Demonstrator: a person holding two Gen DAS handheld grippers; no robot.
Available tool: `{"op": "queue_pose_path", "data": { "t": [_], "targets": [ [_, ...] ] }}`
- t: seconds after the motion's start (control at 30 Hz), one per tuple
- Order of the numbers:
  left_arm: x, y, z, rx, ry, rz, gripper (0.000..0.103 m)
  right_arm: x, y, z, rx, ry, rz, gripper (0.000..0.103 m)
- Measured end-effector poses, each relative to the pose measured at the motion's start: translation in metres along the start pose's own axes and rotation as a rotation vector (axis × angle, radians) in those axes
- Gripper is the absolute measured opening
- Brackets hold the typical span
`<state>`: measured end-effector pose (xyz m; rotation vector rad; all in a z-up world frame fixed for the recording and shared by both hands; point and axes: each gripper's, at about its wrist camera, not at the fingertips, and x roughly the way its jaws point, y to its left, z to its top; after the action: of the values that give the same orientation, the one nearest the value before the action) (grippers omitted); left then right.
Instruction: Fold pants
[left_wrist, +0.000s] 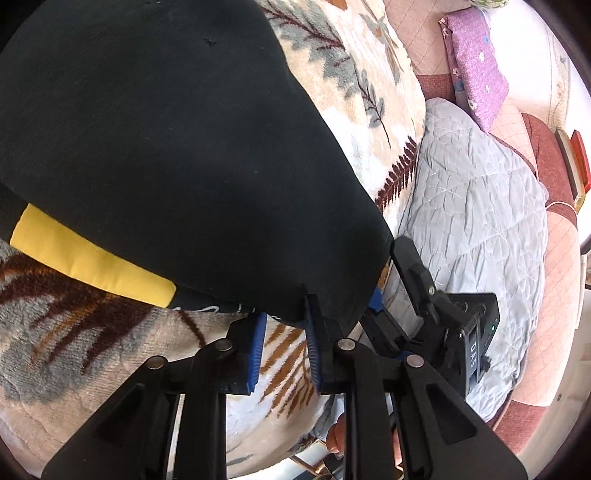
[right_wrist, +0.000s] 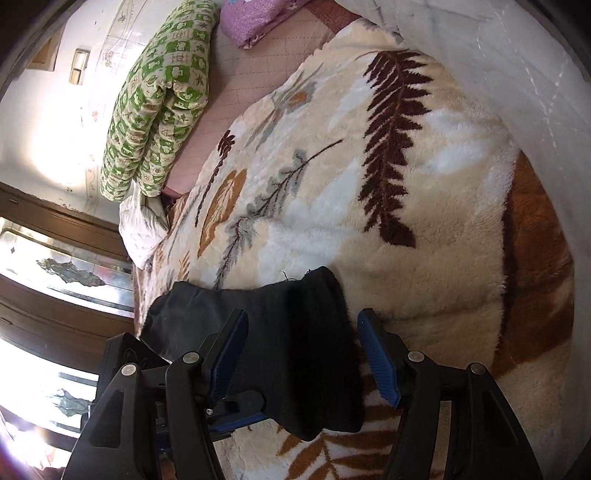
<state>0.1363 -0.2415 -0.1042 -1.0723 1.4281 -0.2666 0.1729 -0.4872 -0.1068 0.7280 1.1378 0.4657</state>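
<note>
The black pants (left_wrist: 166, 147) with a yellow stripe (left_wrist: 92, 258) lie on the leaf-patterned fleece blanket (right_wrist: 369, 184) covering the bed. The left gripper (left_wrist: 284, 343) has its fingers parted, nothing between them, just at the cloth's edge. The right gripper (right_wrist: 303, 354) stands wide open around a bunched black end of the pants, not clamping it.
</note>
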Motion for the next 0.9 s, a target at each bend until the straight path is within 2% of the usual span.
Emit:
{"op": "queue_pose_path", "data": {
  "t": [0.07,0.1,0.13,0.2,0.43,0.9],
  "targets": [
    [0.001,-0.007,0.000,0.036,-0.005,0.024,0.018,0.004,-0.002,0.003,0.015,0.011,0.023,0.059],
    [0.001,-0.008,0.001,0.038,-0.005,0.030,0.016,0.006,-0.001,0.004,0.010,0.012,0.025,0.050],
    [0.001,-0.008,0.002,0.037,-0.004,0.035,0.014,0.009,0.002,0.006,-0.007,0.014,0.022,0.033],
    [0.002,-0.008,0.005,0.038,0.006,0.041,0.008,0.016,0.002,0.008,-0.015,0.027,-0.006,0.019],
    [0.000,-0.011,0.006,0.047,0.016,0.030,0.006,0.005,0.006,0.004,-0.013,-0.007,0.007,0.016],
    [-0.046,-0.013,0.011,0.074,-0.011,-0.066,0.006,-0.017,0.069,0.005,-0.097,-0.016,-0.087,0.016]
  ]
}}
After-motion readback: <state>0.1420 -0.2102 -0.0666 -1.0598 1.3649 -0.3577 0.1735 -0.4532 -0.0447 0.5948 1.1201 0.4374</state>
